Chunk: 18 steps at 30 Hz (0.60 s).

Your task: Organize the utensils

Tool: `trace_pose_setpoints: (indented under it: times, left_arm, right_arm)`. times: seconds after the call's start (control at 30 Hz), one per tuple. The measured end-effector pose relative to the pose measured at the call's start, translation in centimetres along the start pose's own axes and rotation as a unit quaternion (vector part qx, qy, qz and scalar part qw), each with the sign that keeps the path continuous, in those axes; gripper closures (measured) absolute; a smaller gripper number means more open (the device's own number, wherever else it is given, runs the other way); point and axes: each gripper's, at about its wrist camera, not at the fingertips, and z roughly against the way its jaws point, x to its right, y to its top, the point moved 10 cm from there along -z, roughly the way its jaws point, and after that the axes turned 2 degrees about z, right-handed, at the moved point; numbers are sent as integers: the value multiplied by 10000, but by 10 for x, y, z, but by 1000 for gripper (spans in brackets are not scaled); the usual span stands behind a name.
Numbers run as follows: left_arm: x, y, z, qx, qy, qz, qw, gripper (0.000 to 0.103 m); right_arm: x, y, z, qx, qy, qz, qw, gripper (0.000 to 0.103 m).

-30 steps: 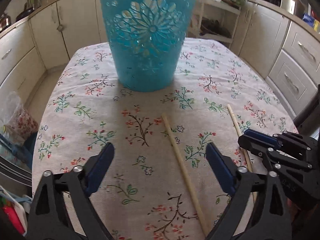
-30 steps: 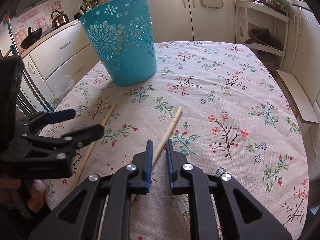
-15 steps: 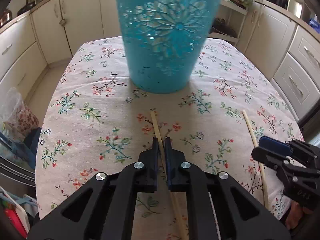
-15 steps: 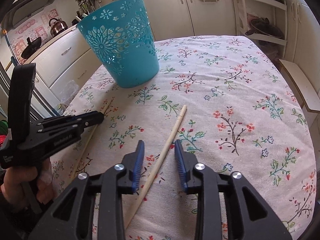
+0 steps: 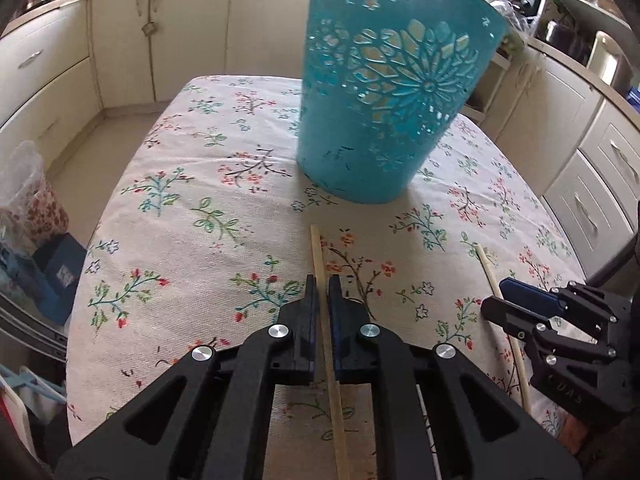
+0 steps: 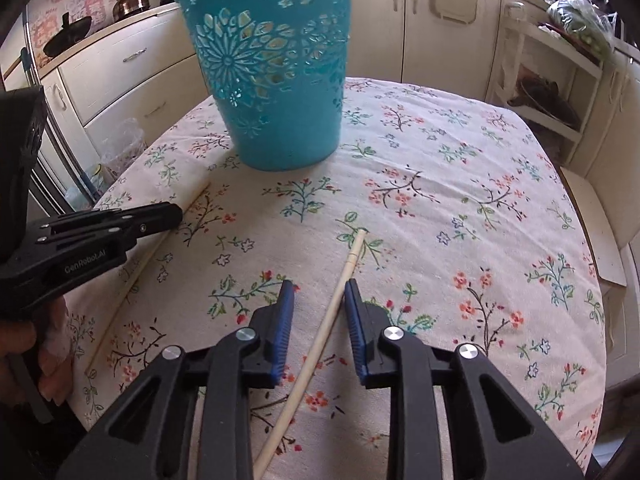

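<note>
Your left tongs (image 5: 323,292) are clamped tight on one chopstick (image 5: 320,256), low in the centre of the left view, on the floral table (image 5: 180,208). Your right tongs (image 6: 318,300) have just been closing around the second chopstick (image 6: 348,268); it lies between the pads, touching only the right one, so it is not yet gripped. The blue basket (image 6: 276,80) stands upright at upper centre. Nothing visibly sits inside it, so both chopsticks remain to be lifted and dropped in.
</note>
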Motion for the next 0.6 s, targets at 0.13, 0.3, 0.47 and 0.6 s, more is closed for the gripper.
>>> trace_pose_setpoints:
  times: [0.13, 0.3, 0.47, 0.6]
  left_arm:
    - [2, 0, 1, 54, -14, -57, 10000, 92]
    - [4, -1, 2, 56, -13, -121, 9999, 79]
    - [1, 0, 2, 67, -17, -31, 10000, 71]
    - [1, 0, 2, 59, -18, -35, 10000, 67]
  right_arm:
    - [1, 2, -1, 15, 74, -79, 9999, 76]
    - [2, 1, -1, 27, 31, -64, 10000, 76]
    - [1, 1, -1, 39, 36, -73, 10000, 75]
    - [2, 1, 0, 46, 88, -130, 9999, 75]
